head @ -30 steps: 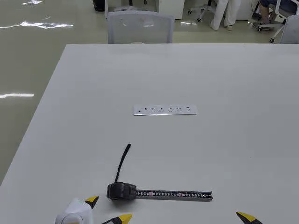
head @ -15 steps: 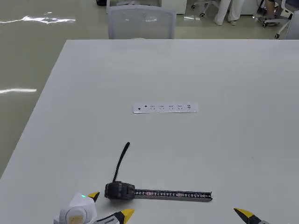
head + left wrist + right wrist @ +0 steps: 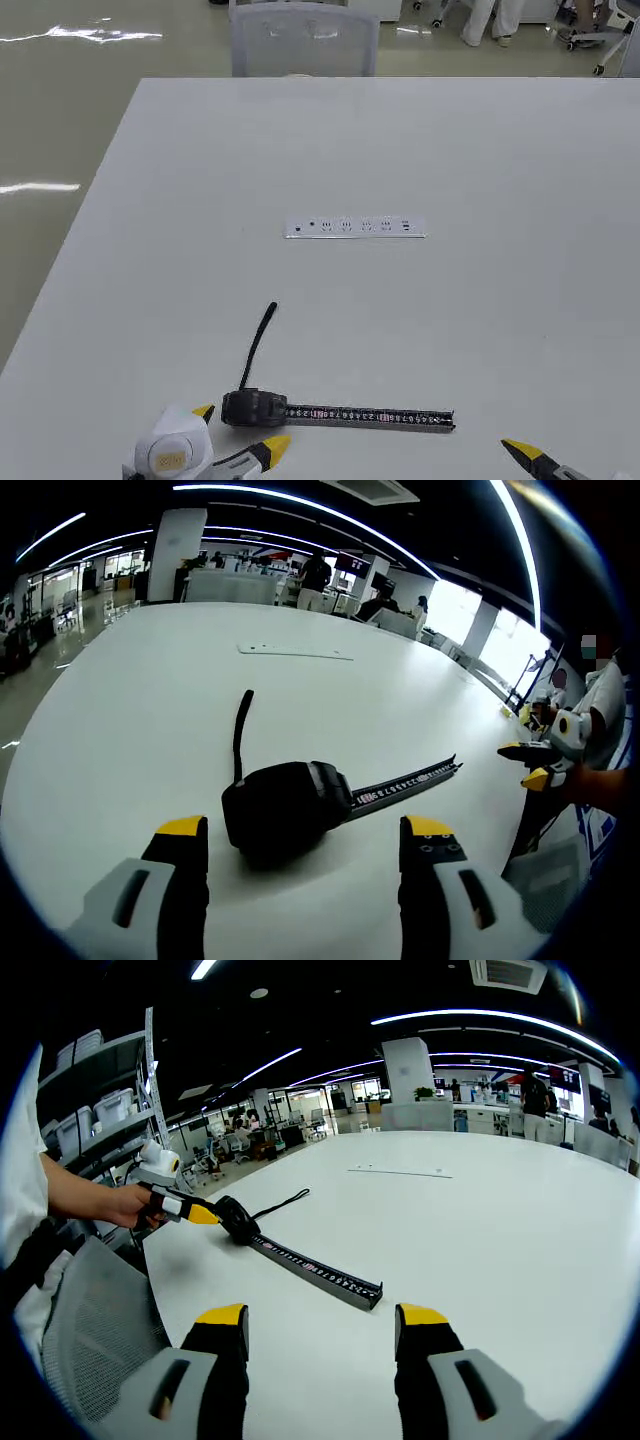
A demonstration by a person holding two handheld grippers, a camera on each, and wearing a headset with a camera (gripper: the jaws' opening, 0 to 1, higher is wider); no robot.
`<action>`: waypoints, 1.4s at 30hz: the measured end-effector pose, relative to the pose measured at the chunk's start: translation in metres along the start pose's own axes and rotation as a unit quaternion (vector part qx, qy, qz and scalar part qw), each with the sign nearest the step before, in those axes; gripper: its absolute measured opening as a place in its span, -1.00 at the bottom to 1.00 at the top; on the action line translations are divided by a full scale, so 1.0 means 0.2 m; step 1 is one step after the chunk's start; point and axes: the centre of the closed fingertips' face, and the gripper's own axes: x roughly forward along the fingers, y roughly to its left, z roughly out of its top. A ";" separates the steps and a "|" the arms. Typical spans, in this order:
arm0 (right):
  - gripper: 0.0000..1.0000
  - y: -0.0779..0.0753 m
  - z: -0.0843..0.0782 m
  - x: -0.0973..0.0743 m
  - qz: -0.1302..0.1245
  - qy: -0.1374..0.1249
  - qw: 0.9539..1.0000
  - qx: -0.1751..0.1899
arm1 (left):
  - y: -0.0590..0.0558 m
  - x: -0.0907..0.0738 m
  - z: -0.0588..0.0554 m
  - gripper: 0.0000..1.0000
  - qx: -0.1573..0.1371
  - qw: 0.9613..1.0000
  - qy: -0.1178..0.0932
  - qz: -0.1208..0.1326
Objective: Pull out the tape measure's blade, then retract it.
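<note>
Tape measure [image 3: 256,408] on table [image 3: 470,150], blade [image 3: 370,417] extended

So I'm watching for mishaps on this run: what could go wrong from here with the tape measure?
1. The left tool is open, a jaw on either side of the tape measure case, not clamped. Closing off-centre could push the rounded case along the smooth table.
2. The blade lies flat on the table, and the right tool is open short of its end. Pinching so thin a strip may slip.
3. If the blade is released unheld, it may whip back.
</note>
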 end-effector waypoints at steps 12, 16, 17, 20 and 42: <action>0.17 -0.02 0.00 0.03 0.006 -0.005 1.000 -0.003 | 0.04 0.04 0.01 0.55 -0.013 1.000 -0.001 0.013; 0.16 -0.02 0.01 0.05 0.010 -0.004 1.000 -0.006 | 0.04 0.05 0.01 0.56 -0.023 1.000 0.000 0.013; 0.16 -0.02 0.01 0.05 0.011 -0.004 1.000 -0.007 | 0.04 0.06 0.01 0.57 -0.021 1.000 0.001 0.015; 0.16 -0.02 0.00 0.06 0.012 -0.002 1.000 -0.008 | 0.04 0.07 0.01 0.58 -0.024 1.000 0.000 0.017; 0.16 -0.06 0.02 0.11 0.020 0.001 1.000 -0.010 | 0.07 0.13 0.01 0.59 -0.052 0.997 0.001 0.053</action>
